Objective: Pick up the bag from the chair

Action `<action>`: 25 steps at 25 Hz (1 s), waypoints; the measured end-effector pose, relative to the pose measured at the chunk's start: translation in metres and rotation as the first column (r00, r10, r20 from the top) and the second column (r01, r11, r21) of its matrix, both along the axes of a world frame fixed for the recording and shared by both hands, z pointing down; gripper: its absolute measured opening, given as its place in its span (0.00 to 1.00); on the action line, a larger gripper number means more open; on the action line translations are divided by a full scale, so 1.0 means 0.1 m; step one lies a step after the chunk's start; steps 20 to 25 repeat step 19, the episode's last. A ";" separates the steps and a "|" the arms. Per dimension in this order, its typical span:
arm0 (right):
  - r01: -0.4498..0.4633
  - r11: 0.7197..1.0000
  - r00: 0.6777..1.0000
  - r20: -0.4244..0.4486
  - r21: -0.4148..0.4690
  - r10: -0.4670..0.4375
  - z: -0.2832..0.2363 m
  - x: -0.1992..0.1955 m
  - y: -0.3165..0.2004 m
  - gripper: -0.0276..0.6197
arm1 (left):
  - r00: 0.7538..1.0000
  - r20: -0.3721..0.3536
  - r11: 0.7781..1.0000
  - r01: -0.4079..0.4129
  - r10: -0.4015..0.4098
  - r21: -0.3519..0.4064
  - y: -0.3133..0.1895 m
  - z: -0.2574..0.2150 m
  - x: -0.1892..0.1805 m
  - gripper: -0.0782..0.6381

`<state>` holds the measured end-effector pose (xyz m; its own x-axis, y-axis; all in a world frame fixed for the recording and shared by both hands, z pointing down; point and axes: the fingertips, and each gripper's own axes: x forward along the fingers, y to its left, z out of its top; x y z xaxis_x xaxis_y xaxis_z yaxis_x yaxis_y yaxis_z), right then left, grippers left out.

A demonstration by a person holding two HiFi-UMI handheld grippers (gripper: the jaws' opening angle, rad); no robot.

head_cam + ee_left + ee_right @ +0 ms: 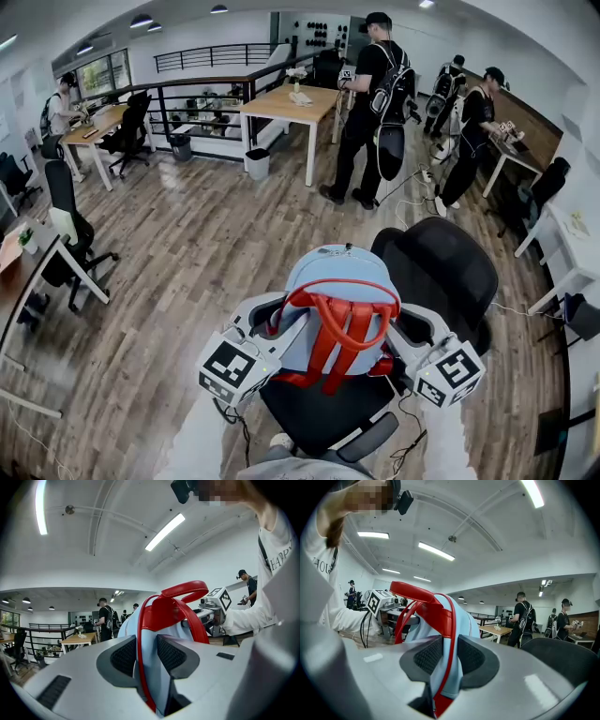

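A light blue bag (339, 286) with red straps and a red top handle hangs upright between my two grippers, just above the seat of a black office chair (448, 267). My left gripper (270, 330) is shut on the bag's left side. My right gripper (401, 334) is shut on its right side. In the left gripper view the dark pads (125, 656) pinch blue fabric and a red trim of the bag (161, 616). In the right gripper view the pads (471, 657) clamp the same kind of fold of the bag (461, 620).
A wooden table (286, 101) and a white bin (257, 163) stand far ahead by a black railing (202, 94). Several people (370, 108) stand at the back right. More desks and black chairs (70, 220) line the left. A white desk (572, 244) is on the right.
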<state>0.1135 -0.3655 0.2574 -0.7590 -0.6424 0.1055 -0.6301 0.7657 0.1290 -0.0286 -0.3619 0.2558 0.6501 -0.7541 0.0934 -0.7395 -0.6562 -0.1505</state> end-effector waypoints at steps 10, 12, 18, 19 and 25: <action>-0.011 1.000 1.000 0.003 -0.005 0.011 0.01 0.00 0.08 0.21 | 1.000 -0.015 1.000 -0.003 0.003 -0.010 0.08 0.04 0.00 0.29; -0.014 1.000 1.000 0.005 -0.003 0.014 0.02 0.01 0.09 0.21 | 1.000 -0.017 1.000 -0.006 0.005 -0.008 0.09 0.03 0.01 0.29; -0.015 1.000 1.000 0.008 -0.006 0.015 -0.02 -0.04 0.11 0.21 | 1.000 -0.014 1.000 -0.007 0.006 -0.013 0.10 0.02 -0.04 0.29; -0.016 1.000 1.000 0.007 -0.008 0.016 -0.02 -0.04 0.11 0.21 | 1.000 -0.014 1.000 -0.007 0.006 -0.016 0.10 0.02 -0.05 0.29; -0.016 1.000 1.000 0.007 -0.008 0.016 -0.02 -0.04 0.11 0.21 | 1.000 -0.014 1.000 -0.007 0.006 -0.016 0.10 0.02 -0.05 0.29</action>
